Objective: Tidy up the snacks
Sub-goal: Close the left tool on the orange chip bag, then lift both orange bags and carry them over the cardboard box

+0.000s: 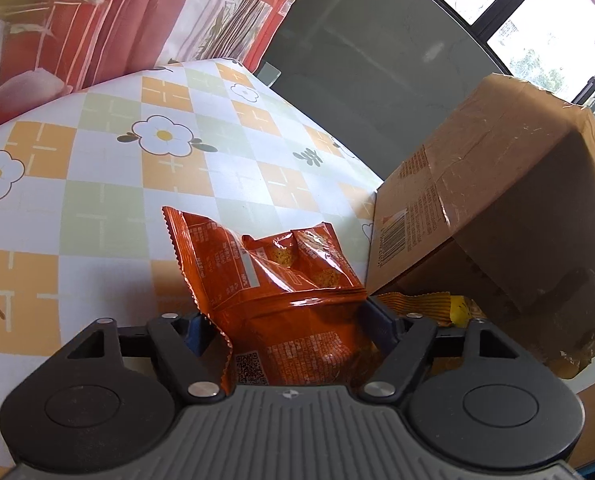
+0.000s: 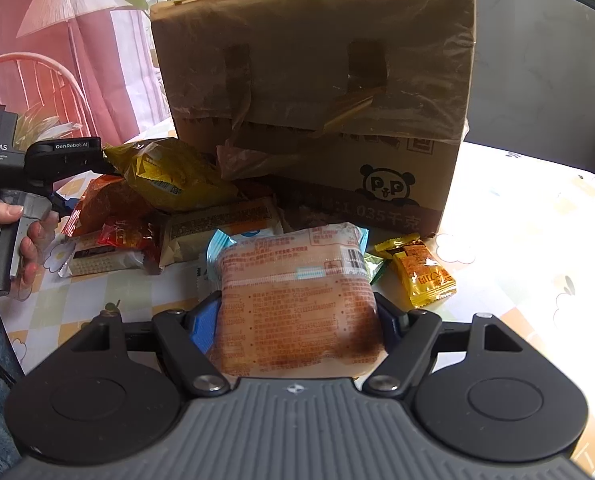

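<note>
Home: floral tablecloth (image 1: 97, 184), curtains (image 1: 117, 12).

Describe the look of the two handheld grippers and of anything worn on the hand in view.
Both grippers, left gripper and right gripper, share a ribbed grey body, black linkage arms with silver pivot pins, round black side housings and blue finger pads. White GenRobot.AI lettering marks the left one. The hand is bare; no sleeve shows.

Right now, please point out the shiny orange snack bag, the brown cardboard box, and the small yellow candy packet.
Shiny orange snack bag (image 1: 281, 280): left wrist view, on its crinkled middle.
Brown cardboard box (image 2: 317, 80): right wrist view, on its taped front flap.
Small yellow candy packet (image 2: 421, 272): right wrist view, on its printed face.
</note>
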`<move>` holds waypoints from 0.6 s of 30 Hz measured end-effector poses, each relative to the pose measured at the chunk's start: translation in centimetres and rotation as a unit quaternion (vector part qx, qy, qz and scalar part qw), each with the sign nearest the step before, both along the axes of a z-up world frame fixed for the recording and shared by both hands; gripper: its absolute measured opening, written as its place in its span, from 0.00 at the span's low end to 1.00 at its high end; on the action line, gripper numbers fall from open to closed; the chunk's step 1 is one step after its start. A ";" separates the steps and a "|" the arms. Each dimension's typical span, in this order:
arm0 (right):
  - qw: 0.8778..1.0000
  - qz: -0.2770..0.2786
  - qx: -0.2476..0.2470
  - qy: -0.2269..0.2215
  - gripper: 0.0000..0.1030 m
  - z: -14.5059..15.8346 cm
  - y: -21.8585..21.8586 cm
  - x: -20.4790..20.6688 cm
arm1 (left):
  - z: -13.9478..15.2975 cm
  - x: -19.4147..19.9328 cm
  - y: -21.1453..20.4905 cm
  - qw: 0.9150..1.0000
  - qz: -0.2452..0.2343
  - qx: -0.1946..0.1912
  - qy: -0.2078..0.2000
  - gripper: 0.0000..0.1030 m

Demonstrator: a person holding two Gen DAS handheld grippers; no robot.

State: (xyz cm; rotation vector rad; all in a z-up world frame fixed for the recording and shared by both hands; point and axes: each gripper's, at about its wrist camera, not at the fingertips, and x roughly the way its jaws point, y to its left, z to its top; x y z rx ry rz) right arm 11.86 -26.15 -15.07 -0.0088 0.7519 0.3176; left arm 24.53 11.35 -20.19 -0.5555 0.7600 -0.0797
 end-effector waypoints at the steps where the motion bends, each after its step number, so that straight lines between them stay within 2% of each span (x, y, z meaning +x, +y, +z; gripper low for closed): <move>1: 1.000 0.000 0.000 0.000 0.74 0.0 0.0 0.0 | 0.2 -0.2 -0.1 1.000 -0.004 0.008 -0.005 0.68; 5: 1.000 0.001 0.002 -0.005 0.74 0.2 0.0 -0.2 | 1.3 -1.5 -0.2 0.999 -0.023 0.024 -0.025 0.49; 11: 1.000 0.003 0.007 -0.013 0.74 0.4 0.1 -0.4 | 4.6 -4.1 0.6 0.994 -0.021 0.090 -0.061 0.47; 14: 1.000 0.005 0.009 -0.017 0.74 0.5 0.2 -0.6 | 6.2 -5.3 1.3 0.988 -0.007 0.136 -0.070 0.47; 18: 1.000 0.005 0.012 -0.023 0.74 0.8 0.2 -0.7 | 7.5 -6.8 2.2 0.982 0.006 0.168 -0.082 0.47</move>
